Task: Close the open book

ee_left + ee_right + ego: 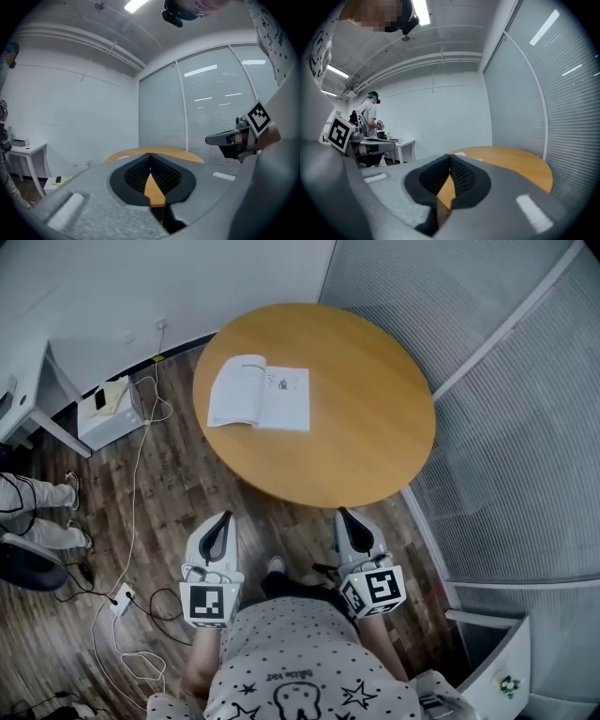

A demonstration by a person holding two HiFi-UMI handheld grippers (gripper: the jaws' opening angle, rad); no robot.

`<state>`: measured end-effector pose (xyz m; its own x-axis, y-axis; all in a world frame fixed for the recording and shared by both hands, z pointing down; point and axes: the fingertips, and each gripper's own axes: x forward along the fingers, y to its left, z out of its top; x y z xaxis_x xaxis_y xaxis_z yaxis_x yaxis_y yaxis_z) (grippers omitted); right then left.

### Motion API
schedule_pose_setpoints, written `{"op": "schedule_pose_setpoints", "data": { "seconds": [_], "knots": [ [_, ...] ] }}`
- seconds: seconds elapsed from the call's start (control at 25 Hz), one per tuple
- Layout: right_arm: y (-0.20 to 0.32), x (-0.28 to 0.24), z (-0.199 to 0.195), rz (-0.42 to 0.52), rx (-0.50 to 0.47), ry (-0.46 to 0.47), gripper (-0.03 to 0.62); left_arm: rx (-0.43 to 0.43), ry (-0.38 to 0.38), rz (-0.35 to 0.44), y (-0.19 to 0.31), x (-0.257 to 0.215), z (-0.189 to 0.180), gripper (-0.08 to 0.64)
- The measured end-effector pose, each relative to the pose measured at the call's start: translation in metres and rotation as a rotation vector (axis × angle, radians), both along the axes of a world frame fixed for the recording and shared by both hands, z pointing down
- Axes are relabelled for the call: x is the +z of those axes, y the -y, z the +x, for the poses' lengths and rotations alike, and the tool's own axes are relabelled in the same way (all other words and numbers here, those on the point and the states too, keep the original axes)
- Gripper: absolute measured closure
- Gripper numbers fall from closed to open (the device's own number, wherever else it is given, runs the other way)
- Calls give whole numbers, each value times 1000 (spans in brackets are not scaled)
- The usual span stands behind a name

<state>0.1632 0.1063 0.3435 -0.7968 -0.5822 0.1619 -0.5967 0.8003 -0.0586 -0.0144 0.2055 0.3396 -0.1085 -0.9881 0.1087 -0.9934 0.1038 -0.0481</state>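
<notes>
Book (259, 392) lay open on bench (375, 442), well ahead of fingers; left gripper (221, 524), right gripper (347, 519) clenched empty, likely for flipping cover.

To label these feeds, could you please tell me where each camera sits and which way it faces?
Head view: on the head, looking steeply down at the table, open book; torso, left tool, right tool show.
Left gripper view: level along shut jaws; right tool shows.
Right gripper view: likewise; left tool shows.
All share the table.
</notes>
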Motion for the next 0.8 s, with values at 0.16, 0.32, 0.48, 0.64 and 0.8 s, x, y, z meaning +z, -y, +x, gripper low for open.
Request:
{"op": "schedule_pose_setpoints", "data": {
  "seconds": [0.16,0.32,0.48,0.64,0.8],
  "knots": [
    [21,-3,3,-1,-10,-1,588,-7,-9,9,18,-4,3,551],
    [37,2,10,-8,-11,-2,588,-17,-19,16,32,-4,8,551],
    [51,6,14,-36,-6,5,588,-22,-48,17,47,-8,10,551],
    [58,15,13,-50,-10,15,588,-8,-29,5,59,-1,13,551],
    [62,19,10,-58,2,16,588,1,-44,-1,65,7,11,551]
  ]
}}
